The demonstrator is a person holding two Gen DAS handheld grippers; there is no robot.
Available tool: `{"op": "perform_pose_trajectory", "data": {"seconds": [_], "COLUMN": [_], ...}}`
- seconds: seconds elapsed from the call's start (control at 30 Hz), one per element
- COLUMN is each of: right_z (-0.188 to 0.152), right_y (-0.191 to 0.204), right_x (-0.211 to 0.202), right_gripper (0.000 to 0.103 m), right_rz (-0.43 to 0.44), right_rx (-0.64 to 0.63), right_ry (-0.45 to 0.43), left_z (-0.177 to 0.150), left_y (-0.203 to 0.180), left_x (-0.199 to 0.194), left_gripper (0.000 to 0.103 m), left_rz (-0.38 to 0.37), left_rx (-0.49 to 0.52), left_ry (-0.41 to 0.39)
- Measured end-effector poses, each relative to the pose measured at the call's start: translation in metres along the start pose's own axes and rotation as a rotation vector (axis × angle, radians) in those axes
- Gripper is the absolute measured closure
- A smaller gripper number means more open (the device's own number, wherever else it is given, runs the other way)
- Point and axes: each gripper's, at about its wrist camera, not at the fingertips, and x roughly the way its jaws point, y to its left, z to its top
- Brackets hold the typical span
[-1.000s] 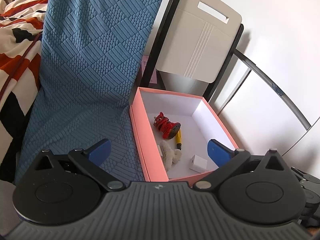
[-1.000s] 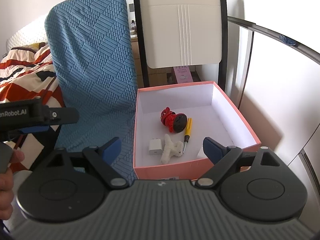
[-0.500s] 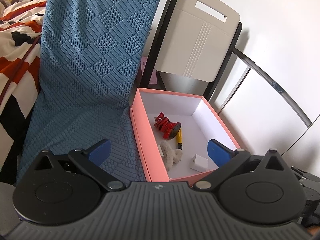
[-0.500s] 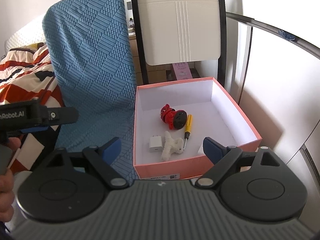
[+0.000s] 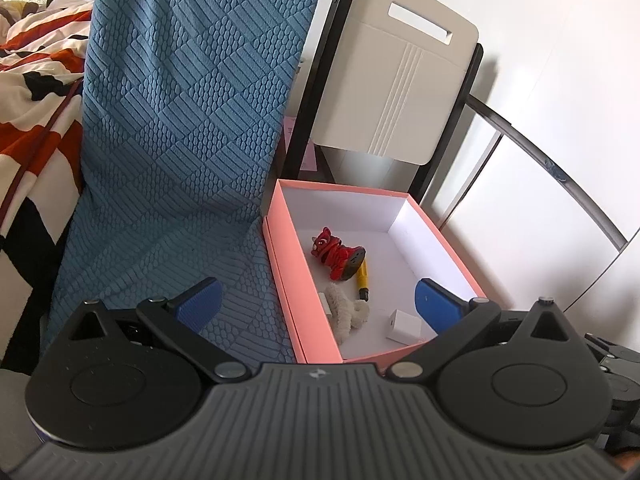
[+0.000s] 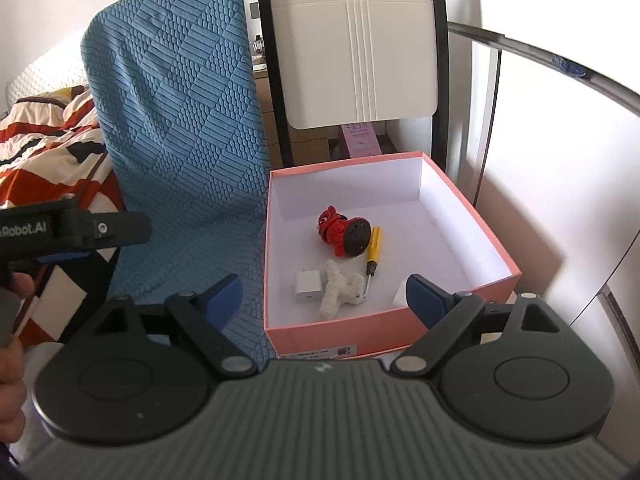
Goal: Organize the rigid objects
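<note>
A pink box [image 5: 280,268] [image 6: 376,334] with a white inside stands beside a blue textured cushion. In it lie a red toy figure [image 5: 338,254] [image 6: 344,234], a yellow screwdriver [image 5: 362,280] [image 6: 374,252], a white fuzzy clip [image 5: 346,314] [image 6: 340,288], a white charger plug [image 6: 308,286] and a small white cube [image 5: 404,326]. My left gripper [image 5: 316,304] is open and empty, held back from the box's near left corner. My right gripper [image 6: 324,296] is open and empty, above the box's front edge.
The blue cushion [image 5: 180,140] [image 6: 180,128] leans upright to the left of the box. A white folding chair back [image 5: 392,92] [image 6: 352,48] stands behind it. A patterned blanket [image 5: 32,92] lies far left. The left gripper's body [image 6: 60,232] shows at the right view's left edge.
Both grippers have drawn slightly back and up from the box; the box looks a little farther in both views. Jaws stay open; the objects have not moved.
</note>
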Motion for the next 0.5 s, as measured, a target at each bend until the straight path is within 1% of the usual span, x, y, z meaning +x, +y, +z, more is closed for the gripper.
{"op": "perform_pose_trajectory", "data": {"seconds": [0.4, 0.5], "right_z": [-0.0018, -0.0022], "right_y": [0.0005, 0.0003], "right_x": [0.0011, 0.0012], "right_gripper": [0.013, 0.013], "right_rz": [-0.001, -0.005], "right_rx": [0.001, 0.003], "right_ry": [0.012, 0.012], "left_z": [-0.0013, -0.0013], "left_y": [-0.0003, -0.001], "left_x": [-0.0006, -0.0014], "left_gripper": [0.0, 0.0], "left_rz": [-0.005, -0.019], "left_rx": [0.006, 0.009], "left_ry": [0.002, 0.001]}}
